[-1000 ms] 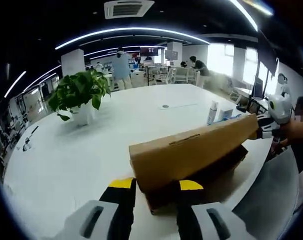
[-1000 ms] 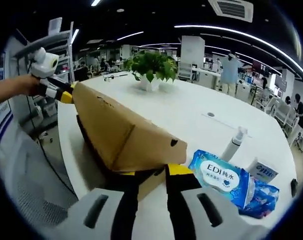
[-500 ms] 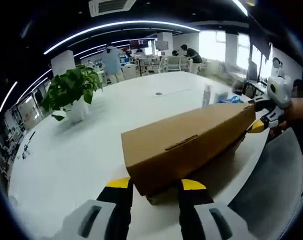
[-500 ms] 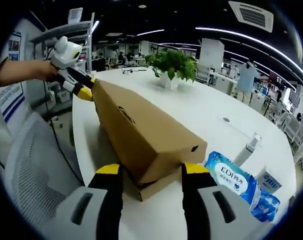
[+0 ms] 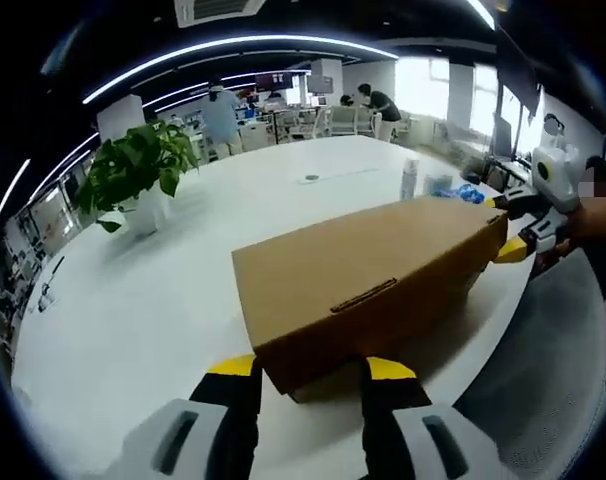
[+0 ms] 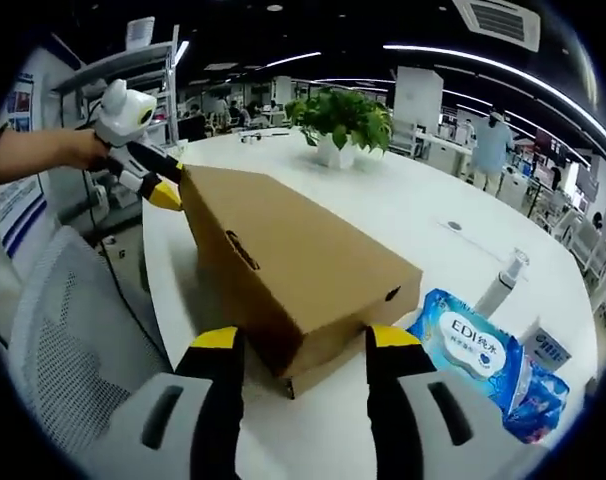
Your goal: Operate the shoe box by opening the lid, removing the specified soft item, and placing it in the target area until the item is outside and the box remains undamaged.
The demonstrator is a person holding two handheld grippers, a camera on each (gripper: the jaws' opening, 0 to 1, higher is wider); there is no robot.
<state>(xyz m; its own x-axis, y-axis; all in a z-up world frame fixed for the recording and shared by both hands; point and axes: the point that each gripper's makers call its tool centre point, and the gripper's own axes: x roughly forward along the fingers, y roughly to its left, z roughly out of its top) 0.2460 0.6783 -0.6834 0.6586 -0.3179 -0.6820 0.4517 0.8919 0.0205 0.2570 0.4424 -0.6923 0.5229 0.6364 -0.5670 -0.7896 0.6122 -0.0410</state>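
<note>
A brown cardboard shoe box lies near the white table's edge, with its lid down over the base. My left gripper stands open, one yellow-tipped jaw on each side of the box's near end. At the opposite end, my right gripper is open around the box in the same way. The right gripper, held by a hand, touches the far end in the left gripper view. The left gripper shows likewise in the right gripper view. The box's inside is hidden.
A blue wet-wipes pack, a spray bottle and a small carton lie beside the box. A potted plant stands farther back on the table. Grey mesh chairs sit along the table edge. People stand in the office behind.
The lid, raised at a slant a second ago, has come down onto the base. The right gripper's jaws have spread apart; the left's widened slightly.
</note>
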